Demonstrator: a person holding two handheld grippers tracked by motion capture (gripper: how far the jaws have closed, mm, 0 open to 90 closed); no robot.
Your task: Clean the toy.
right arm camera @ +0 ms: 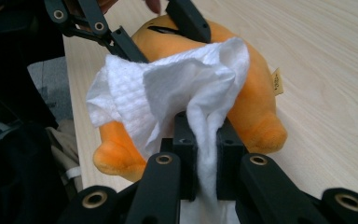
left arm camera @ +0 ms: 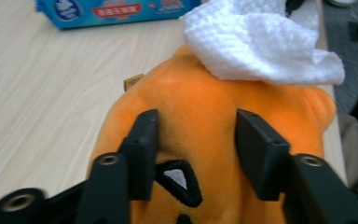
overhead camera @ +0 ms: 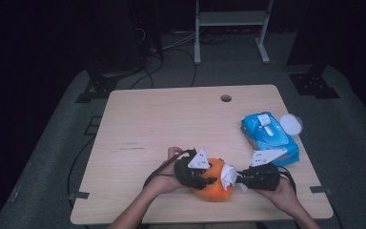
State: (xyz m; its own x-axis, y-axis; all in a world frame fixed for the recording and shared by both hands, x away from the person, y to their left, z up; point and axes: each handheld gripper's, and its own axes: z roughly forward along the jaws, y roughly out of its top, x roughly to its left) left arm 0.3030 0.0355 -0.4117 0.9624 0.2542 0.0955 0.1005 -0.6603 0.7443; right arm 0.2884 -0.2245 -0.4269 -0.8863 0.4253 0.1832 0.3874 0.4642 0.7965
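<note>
I read this as mid-wipe: my left gripper (overhead camera: 208, 180) has its jaws clamped on the sides of the soft orange plush toy (overhead camera: 213, 187) at the near edge of the pale wooden table (overhead camera: 162, 119), pinning it. My right gripper (right arm camera: 205, 140) is pinched tight on a crumpled white wet wipe (right arm camera: 177, 88) draped over the toy's right end, so wiping is underway, with most of the toy seemingly left. The blue wet-wipe pack (overhead camera: 269, 136) lies to the far right, white flap up; its contents I can't see.
</note>
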